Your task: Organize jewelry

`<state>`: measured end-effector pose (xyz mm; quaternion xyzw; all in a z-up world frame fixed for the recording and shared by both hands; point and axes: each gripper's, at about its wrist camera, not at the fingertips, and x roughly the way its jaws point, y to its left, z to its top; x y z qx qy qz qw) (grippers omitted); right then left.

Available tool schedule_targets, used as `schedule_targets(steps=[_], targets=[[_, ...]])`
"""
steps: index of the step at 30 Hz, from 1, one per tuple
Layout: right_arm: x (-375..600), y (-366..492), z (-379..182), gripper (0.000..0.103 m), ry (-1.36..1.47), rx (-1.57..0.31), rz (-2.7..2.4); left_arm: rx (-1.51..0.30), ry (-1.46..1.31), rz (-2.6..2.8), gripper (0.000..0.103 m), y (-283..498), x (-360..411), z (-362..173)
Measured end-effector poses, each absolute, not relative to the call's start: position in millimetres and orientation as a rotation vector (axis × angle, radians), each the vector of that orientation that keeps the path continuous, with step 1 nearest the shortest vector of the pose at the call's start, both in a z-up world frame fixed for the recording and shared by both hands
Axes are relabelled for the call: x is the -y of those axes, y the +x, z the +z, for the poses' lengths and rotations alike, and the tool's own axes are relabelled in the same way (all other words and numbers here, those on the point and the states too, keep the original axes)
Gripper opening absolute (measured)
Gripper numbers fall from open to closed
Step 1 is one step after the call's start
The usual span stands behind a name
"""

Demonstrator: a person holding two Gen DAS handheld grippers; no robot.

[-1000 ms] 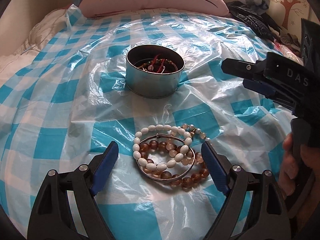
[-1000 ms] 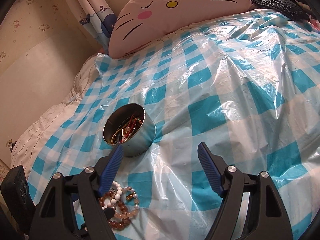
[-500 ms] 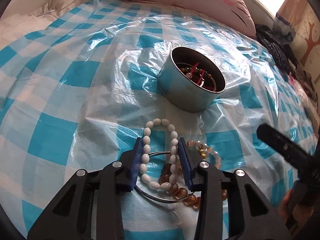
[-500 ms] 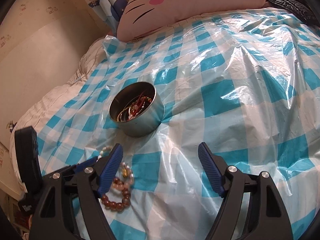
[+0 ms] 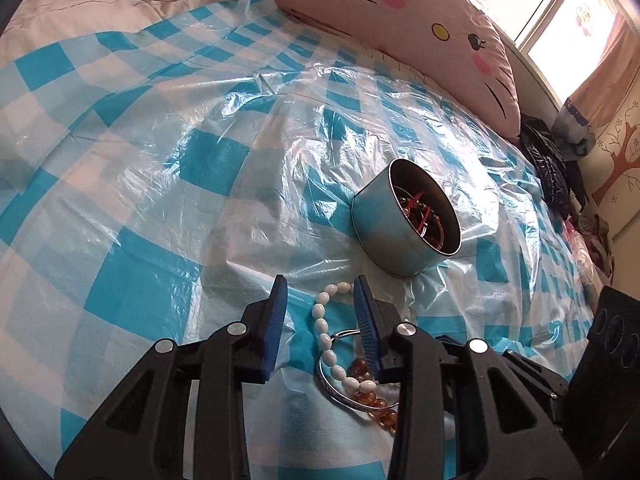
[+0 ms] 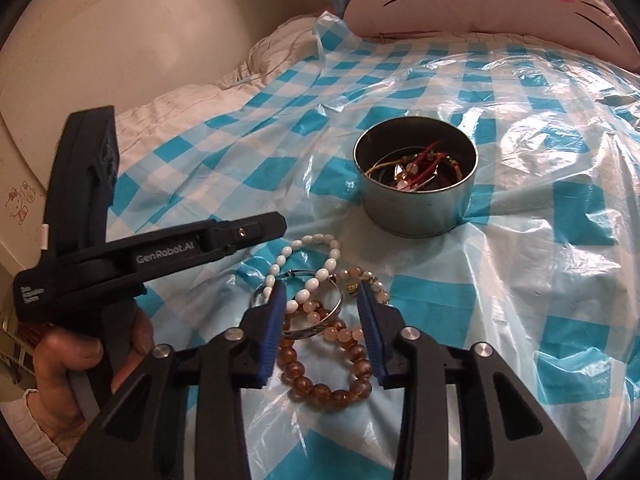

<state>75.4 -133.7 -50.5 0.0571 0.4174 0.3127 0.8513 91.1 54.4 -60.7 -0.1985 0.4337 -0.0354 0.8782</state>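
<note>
Left gripper (image 5: 320,292) is part-open over the white bead bracelet (image 5: 324,332) — gripping nothing. Right gripper (image 6: 320,300), equally part-open, straddles the silver bangle (image 6: 320,320) near the tin (image 6: 416,200).

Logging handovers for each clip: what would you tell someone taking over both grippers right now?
Left gripper: open, jaws straddling the white bead bracelet, nothing pinched.
Right gripper: open, low over the pile, jaws either side of the silver bangle and amber bead bracelet.
Things: these and a pale pink bead bracelet lie overlapping on the checked plastic sheet, just short of the round tin.
Done: the tin already holds some corded jewelry.
Left: probably move the four loose pieces into the tin.
</note>
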Motion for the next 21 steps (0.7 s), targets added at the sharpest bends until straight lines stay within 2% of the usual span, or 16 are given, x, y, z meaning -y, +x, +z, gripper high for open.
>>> schedule_targets(steps=[1,4,10,17,21], targets=[[130.7,80.4,-55.6,0.026,0.127,-0.907,0.671,-0.903,-0.416,-0.065,0.033,90.5,-57.0,-60.4],[129.1,91.6,-70.9,0.024,0.150,-0.981,0.668,-0.910,-0.398,-0.069,0.033,92.4,-55.6,-61.2],[133.3,79.2,-65.4,0.011,0.080,-0.961,0.612,-0.967,-0.205,-0.089,0.033,101.1,-26.7,-68.6],[159.1,63.2,-50.8,0.006,0.018,-0.868,0.428,-0.981,-0.099,-0.118,0.034,107.2,-13.4,-71.1],[180.4,65.4,-45.6,0.006,0.083,-0.833,0.381,-0.941,-0.094,-0.199,0.041,100.4,-4.6,-62.2]])
